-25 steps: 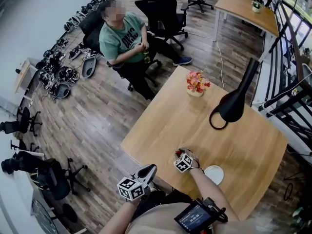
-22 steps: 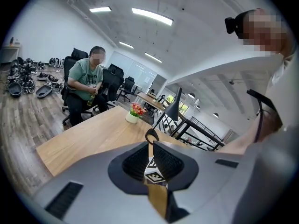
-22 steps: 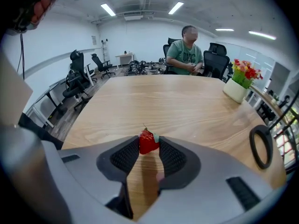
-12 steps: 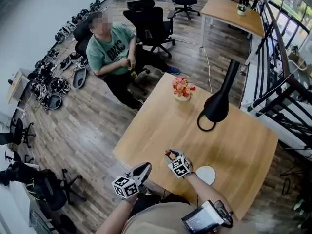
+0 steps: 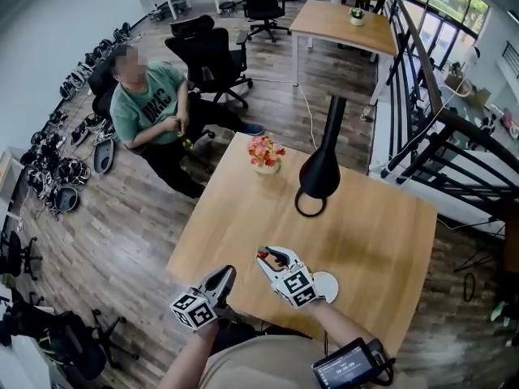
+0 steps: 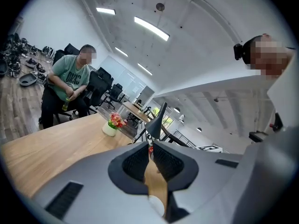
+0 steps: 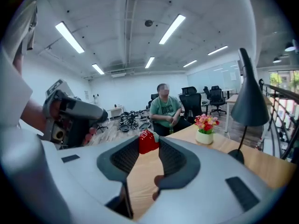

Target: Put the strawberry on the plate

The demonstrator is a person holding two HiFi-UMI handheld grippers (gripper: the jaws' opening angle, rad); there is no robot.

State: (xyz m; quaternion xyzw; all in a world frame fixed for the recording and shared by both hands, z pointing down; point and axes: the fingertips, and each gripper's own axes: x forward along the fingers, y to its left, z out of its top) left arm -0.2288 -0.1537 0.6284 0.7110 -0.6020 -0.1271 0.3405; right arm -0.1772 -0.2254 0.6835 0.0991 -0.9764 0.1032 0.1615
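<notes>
The red strawberry (image 5: 263, 256) (image 7: 148, 142) is pinched between the tips of my right gripper (image 5: 272, 259) (image 7: 149, 144), which holds it in the air above the wooden table (image 5: 243, 217). The small white plate (image 5: 327, 285) lies on the table just right of that gripper, partly hidden by its marker cube. My left gripper (image 5: 226, 273) (image 6: 150, 147) hovers at the table's near edge, to the left of the strawberry. Its jaws are shut with nothing in them. In the left gripper view a sliver of red shows just past the jaw tips.
A black lamp (image 5: 319, 173) stands mid-table and a pot of flowers (image 5: 265, 154) sits at the far edge. A person (image 5: 146, 112) is seated on a chair beyond the table. Office chairs (image 5: 207, 51) and another table (image 5: 345, 14) stand further back. A railing (image 5: 438, 136) runs along the right.
My right gripper has risen from the tabletop with the strawberry in it. The left gripper has come up a little. The head camera has tilted, so the table sits lower in the picture.
</notes>
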